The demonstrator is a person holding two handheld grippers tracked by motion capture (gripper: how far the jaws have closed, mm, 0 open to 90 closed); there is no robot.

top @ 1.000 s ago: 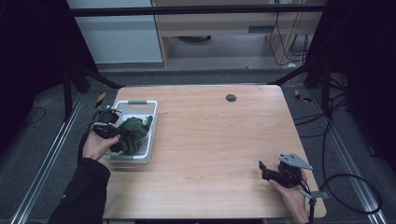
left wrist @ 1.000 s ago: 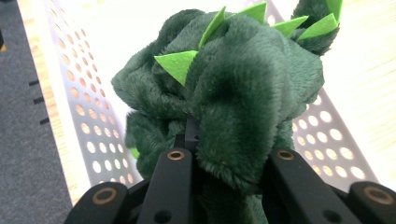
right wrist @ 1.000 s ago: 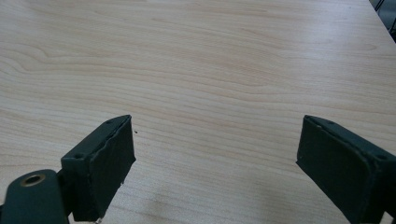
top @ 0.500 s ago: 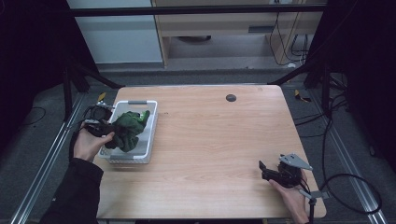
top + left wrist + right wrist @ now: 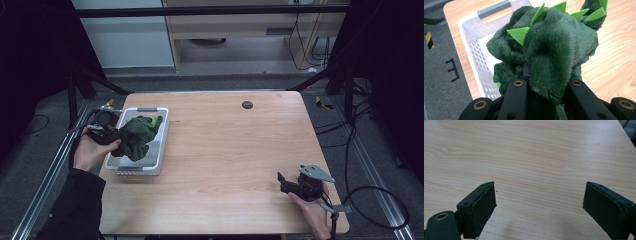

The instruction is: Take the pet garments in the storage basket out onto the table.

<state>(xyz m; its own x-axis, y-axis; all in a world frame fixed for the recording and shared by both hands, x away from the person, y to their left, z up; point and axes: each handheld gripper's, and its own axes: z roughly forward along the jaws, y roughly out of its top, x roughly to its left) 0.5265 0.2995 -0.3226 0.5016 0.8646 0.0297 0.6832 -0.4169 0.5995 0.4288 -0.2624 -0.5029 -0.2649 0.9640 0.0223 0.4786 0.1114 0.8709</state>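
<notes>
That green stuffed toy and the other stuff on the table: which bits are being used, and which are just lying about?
In use:
green stuffed toy
white basket
left gripper

Lying about:
right gripper, open over bare table
dark round spot

The left gripper (image 5: 544, 82) has two matte black jaws, each with a brass-ringed screw hole near its base, and two more ringed holes on the black body behind them. The right gripper (image 5: 539, 210) has flat, dark pads with slightly ragged edges. On top of it sits a grey three-cornered plate, and a black cable trails behind. The left arm wears a black sleeve (image 5: 75, 210).
</notes>
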